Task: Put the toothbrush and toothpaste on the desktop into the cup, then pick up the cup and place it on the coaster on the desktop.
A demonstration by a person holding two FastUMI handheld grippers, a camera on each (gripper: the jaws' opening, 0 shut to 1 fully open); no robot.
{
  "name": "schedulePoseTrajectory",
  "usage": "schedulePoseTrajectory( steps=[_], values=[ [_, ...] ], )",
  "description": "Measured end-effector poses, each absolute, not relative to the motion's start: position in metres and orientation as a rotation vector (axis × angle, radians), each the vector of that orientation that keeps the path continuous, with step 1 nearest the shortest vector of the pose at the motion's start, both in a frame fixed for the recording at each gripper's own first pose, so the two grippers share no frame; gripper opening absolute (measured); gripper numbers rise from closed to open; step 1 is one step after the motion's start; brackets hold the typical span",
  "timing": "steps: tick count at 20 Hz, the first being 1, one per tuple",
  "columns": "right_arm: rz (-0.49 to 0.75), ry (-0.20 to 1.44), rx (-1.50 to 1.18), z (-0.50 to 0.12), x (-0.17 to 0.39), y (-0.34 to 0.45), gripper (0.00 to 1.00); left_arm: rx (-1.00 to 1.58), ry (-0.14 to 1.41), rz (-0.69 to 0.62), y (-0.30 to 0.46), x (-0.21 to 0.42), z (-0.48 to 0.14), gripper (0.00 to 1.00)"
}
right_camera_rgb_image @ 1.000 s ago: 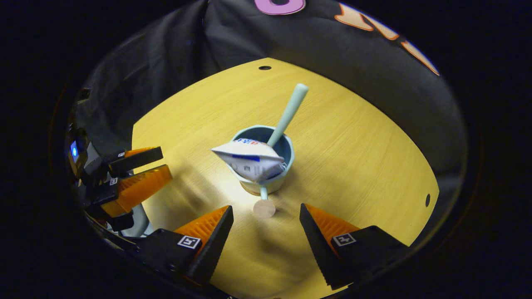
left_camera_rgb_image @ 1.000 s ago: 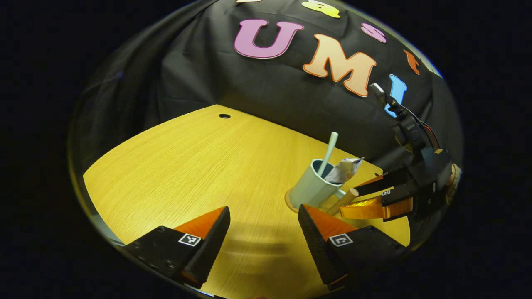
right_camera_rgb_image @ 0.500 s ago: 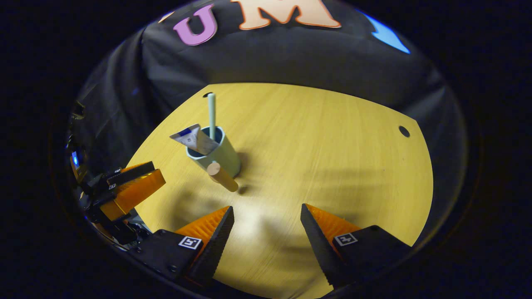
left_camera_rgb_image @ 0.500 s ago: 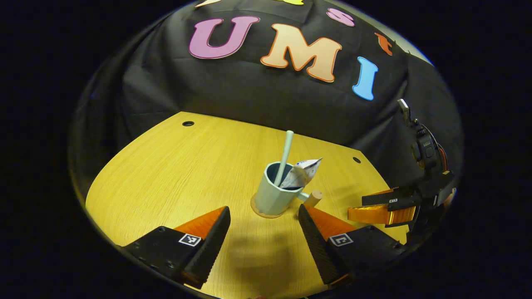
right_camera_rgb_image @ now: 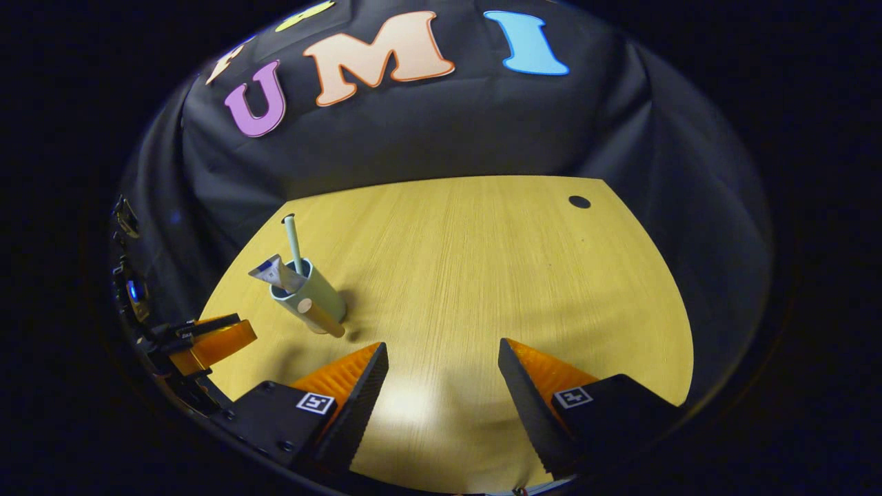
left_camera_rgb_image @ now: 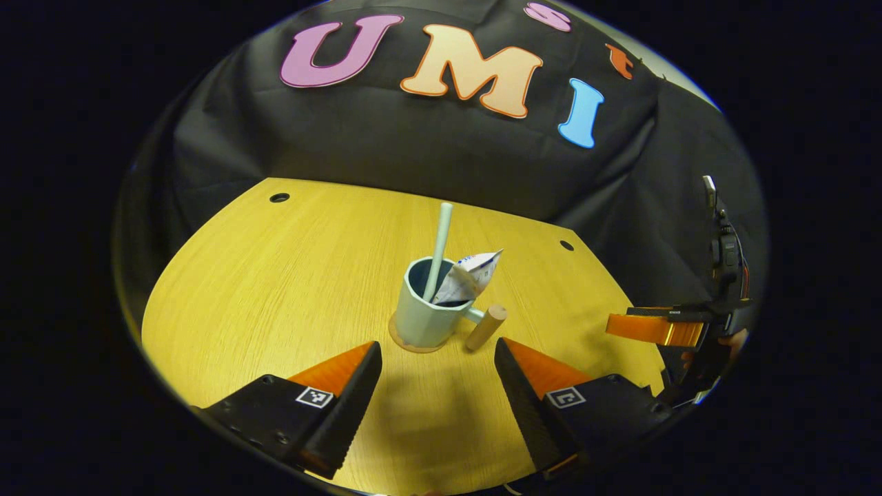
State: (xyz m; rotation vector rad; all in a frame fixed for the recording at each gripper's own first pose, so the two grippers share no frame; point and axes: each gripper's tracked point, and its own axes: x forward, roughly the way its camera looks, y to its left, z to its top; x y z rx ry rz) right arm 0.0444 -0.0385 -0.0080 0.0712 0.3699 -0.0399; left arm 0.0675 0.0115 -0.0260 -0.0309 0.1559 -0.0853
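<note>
A pale green cup (left_camera_rgb_image: 431, 313) with a wooden handle (left_camera_rgb_image: 486, 327) stands upright on a round coaster (left_camera_rgb_image: 403, 342) on the wooden desktop (left_camera_rgb_image: 289, 275). Inside it lean a pale toothbrush (left_camera_rgb_image: 438, 249) and a white toothpaste tube (left_camera_rgb_image: 472, 275). My left gripper (left_camera_rgb_image: 437, 362) is open just in front of the cup, touching nothing. In the right gripper view the cup (right_camera_rgb_image: 311, 297) with the toothbrush (right_camera_rgb_image: 294, 242) and toothpaste (right_camera_rgb_image: 274, 273) sits far left; my right gripper (right_camera_rgb_image: 441, 365) is open over bare wood, well apart from it. The right gripper (left_camera_rgb_image: 654, 329) also appears at the right edge of the left gripper view.
Round cable holes (left_camera_rgb_image: 279, 198) (left_camera_rgb_image: 566, 245) (right_camera_rgb_image: 579, 202) pierce the desktop near its back corners. The black cloth wall (left_camera_rgb_image: 413, 145) closes the far side. The left gripper (right_camera_rgb_image: 207, 341) appears at the left edge of the right gripper view.
Both grippers have drawn back from the cup. The right gripper, which was close at the handle, has swung away to the right; the cup stays on the coaster.
</note>
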Motion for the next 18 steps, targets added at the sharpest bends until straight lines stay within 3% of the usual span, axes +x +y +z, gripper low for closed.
schedulePoseTrajectory(
  steps=[3, 18],
  values=[
    [-0.064, 0.352, 0.094, -0.008, 0.035, -0.042, 0.99, 0.007, 0.156, -0.120, 0.007, 0.066, -0.024, 0.95],
    [-0.132, 0.253, 0.096, 0.002, 0.014, -0.002, 0.96, 0.068, 0.176, -0.256, 0.012, 0.037, -0.037, 0.95]
  ],
)
